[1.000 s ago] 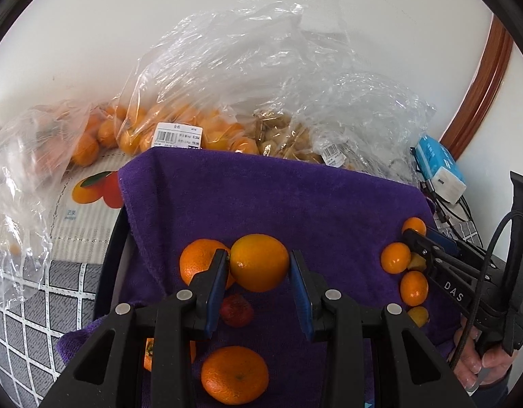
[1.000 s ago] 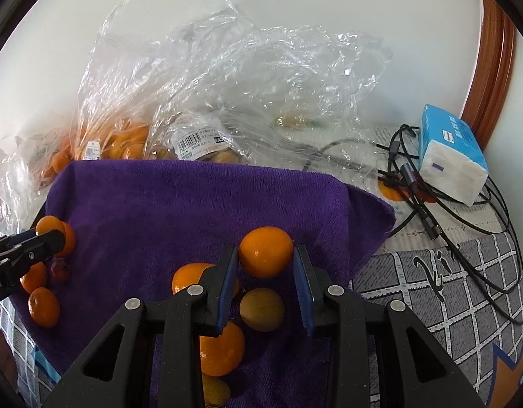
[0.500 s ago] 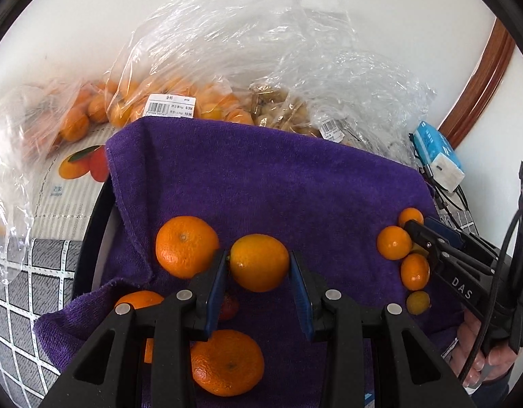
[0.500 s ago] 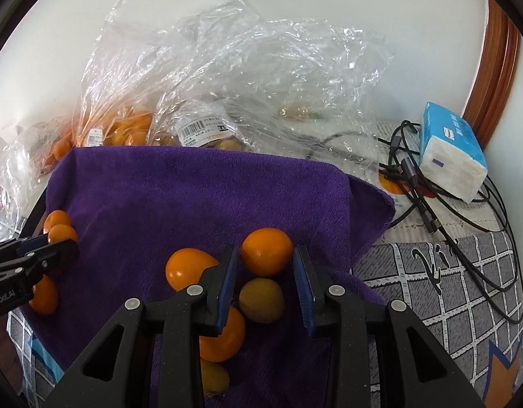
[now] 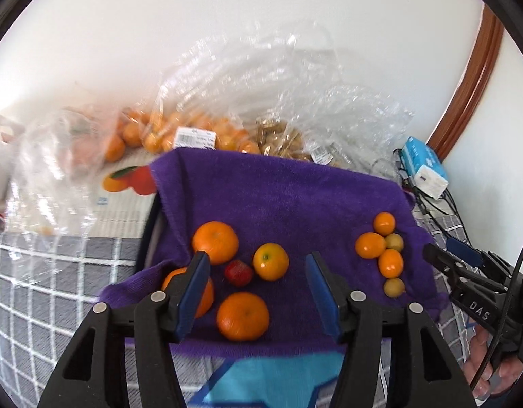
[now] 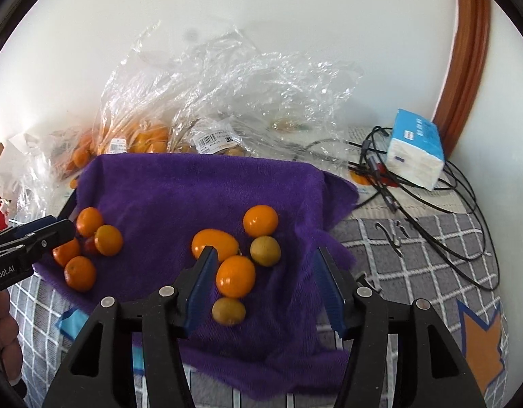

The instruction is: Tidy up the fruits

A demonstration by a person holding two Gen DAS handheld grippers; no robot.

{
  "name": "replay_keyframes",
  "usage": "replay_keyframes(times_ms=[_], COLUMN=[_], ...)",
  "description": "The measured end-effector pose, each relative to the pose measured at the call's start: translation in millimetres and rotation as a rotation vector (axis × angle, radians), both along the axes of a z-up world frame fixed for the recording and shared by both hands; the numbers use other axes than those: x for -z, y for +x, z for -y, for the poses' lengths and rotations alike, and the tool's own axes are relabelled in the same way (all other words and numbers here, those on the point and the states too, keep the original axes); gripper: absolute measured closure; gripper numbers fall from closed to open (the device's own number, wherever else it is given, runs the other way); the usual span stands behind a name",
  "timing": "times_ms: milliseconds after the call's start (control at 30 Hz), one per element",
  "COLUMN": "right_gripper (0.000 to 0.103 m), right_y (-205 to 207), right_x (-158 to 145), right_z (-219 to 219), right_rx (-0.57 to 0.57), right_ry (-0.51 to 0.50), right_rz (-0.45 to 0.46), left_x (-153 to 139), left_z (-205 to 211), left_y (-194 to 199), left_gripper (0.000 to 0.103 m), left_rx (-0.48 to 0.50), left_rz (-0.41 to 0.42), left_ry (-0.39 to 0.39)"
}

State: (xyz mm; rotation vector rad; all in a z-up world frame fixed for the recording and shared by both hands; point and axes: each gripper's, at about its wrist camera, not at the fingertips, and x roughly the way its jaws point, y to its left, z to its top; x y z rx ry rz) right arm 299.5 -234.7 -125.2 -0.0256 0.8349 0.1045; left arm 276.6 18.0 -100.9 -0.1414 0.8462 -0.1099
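Observation:
A purple towel (image 5: 288,200) lies on the table and also shows in the right wrist view (image 6: 200,197). On its left side sit several mandarins (image 5: 215,242), a small orange (image 5: 271,261) and a small red fruit (image 5: 238,273). On its right side sits a cluster of kumquats (image 6: 235,276), also in the left wrist view (image 5: 390,262). My left gripper (image 5: 258,282) is open and empty above the left group. My right gripper (image 6: 264,284) is open and empty above the kumquat cluster; an orange one (image 6: 260,220) lies beyond it.
Clear plastic bags with oranges (image 5: 152,136) and nuts (image 5: 278,139) lie behind the towel against the white wall. A blue-white tissue pack (image 6: 416,151) and black cables (image 6: 431,204) lie at the right. The tablecloth (image 6: 414,272) is grey checked.
Both grippers have opened and pulled back and up. The left one has let go of its small orange and the right one of its orange kumquat; both fruits now lie on the towel.

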Motion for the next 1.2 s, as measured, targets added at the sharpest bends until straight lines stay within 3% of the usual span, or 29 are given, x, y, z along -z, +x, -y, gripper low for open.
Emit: replay_keyframes(times_ms=[367,567,733,800,1200], right_gripper=[0.044,0.015,0.004,0.003,0.003], right_y=[-91,-153,-192,-204,-239], right_x=[-48,-61,-65,-64,-56], right_z=[9,11,16,18,17], right_rx=[0.056,0.074,0.082,0.101,0.114], right_ry=[-0.005,-0.025,0.002,-0.001,-0.004], right_rz=[0.047,0.115,0.131,0.136,0.165], left_x=[-45,-62,-64,-62,-48], left_z=[-15,-13,-8,-6,-7], left_y=[-88,-142,-178,-191,-223], left_gripper=[0.036,0.022,0.016,0.011,0.011], left_rx=[-0.057,-0.067,-0.066,-0.071,-0.083], left_rz=[0.092,0.141,0.157,0.158,0.154], left_ry=[0.077,0.081,0.094,0.104,0.123])
